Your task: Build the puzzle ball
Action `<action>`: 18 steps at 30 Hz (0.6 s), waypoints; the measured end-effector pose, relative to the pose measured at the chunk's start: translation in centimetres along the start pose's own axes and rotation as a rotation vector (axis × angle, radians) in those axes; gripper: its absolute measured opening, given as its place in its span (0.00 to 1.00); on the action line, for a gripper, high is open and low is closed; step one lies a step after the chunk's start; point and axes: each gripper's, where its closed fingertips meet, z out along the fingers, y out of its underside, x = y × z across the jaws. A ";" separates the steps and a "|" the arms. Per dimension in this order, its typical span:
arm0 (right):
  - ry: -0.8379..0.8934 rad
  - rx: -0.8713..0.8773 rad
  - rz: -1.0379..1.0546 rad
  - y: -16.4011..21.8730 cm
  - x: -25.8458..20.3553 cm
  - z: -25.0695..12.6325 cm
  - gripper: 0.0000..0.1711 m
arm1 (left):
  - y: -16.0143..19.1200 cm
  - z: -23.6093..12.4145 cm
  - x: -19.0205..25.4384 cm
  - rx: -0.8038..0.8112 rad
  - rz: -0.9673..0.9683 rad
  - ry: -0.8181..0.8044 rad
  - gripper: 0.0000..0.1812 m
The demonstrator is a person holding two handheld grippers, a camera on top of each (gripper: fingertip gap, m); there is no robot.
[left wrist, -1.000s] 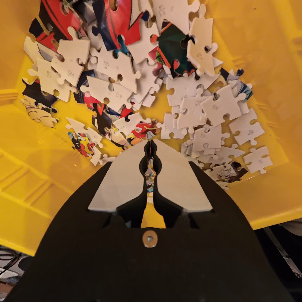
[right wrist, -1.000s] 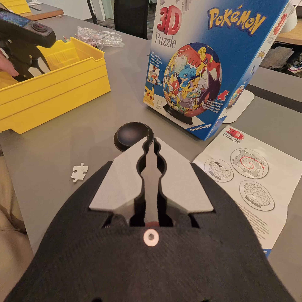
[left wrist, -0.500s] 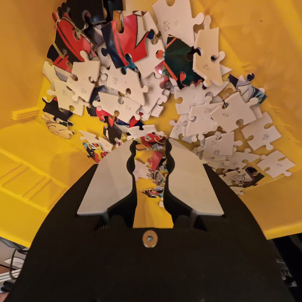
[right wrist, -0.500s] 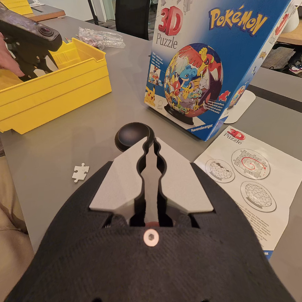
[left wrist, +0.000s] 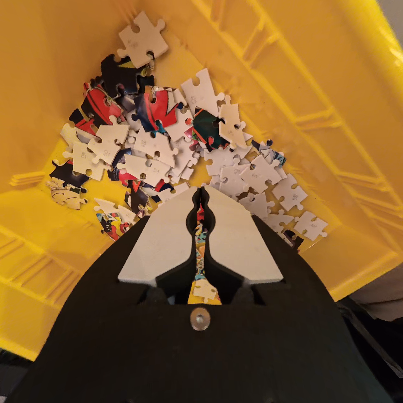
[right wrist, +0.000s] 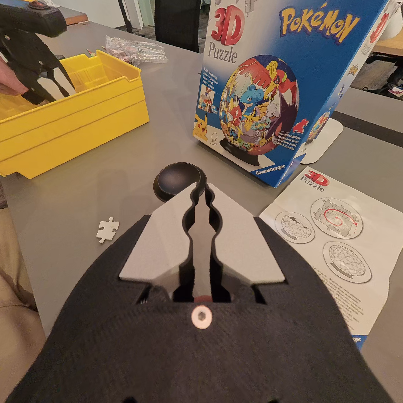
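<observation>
Many loose puzzle pieces (left wrist: 152, 152), some white side up and some printed side up, lie heaped in a yellow bin (left wrist: 283, 65). My left gripper (left wrist: 200, 190) is shut, with its tips touching just above the heap. More pieces show through the slit between its fingers. I cannot see whether a piece is pinched. My right gripper (right wrist: 201, 185) hovers over the grey table (right wrist: 109, 174), jaws nearly together, and I see nothing held. A black ball stand (right wrist: 178, 178) sits just beyond its tips. One white piece (right wrist: 108, 229) lies to their left.
The yellow bin (right wrist: 76, 122) stands at the table's left, with the left tool's black body (right wrist: 26, 43) and a hand (right wrist: 8, 87) in it. The blue puzzle box (right wrist: 283, 87) stands ahead on the right, an instruction sheet (right wrist: 338, 239) beside it, and a plastic bag (right wrist: 135, 50) behind. The left gripper's tips are roughly 40 centimetres from the right gripper's.
My left gripper was shut, opened over the heap half a second ago, and is now shut again and drawn back from the pieces. My right gripper has barely moved.
</observation>
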 end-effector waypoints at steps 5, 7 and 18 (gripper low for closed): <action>0.004 0.003 0.004 0.0 0.2 -0.1 0.02 | 1.2 -0.8 -0.5 -0.048 0.041 -0.045 0.12; 0.003 0.003 0.004 -0.1 0.2 -0.1 0.02 | 1.9 -0.8 -0.8 -0.081 0.041 -0.062 0.17; 0.010 0.010 0.005 -0.2 0.4 -0.3 0.02 | 3.9 1.1 0.4 -0.218 0.191 -0.082 0.22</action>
